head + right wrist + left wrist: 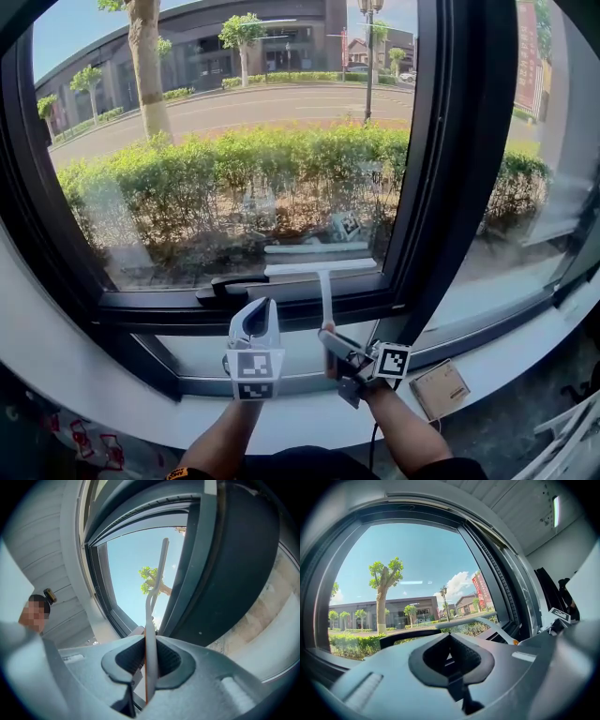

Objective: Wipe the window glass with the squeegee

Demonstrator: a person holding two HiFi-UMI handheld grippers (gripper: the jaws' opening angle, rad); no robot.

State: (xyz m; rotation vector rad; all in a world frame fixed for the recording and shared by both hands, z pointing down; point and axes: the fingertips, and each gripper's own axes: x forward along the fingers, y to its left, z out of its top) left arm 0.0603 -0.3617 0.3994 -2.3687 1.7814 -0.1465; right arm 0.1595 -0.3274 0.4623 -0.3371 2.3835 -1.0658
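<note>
Squeegee (322, 269) blade sits low on the window glass (234, 131), just above the bottom frame, w/ its handle clamped in the right gripper (333, 345). Left gripper (255, 311) is closed on nothing, just left of it. Prob. the bottom of a stroke; hazy streaks at the pane's left look undone. Red banner (482, 587) outside: writing too small to read. No brand seen.

No readable text, label or number shows.
</note>
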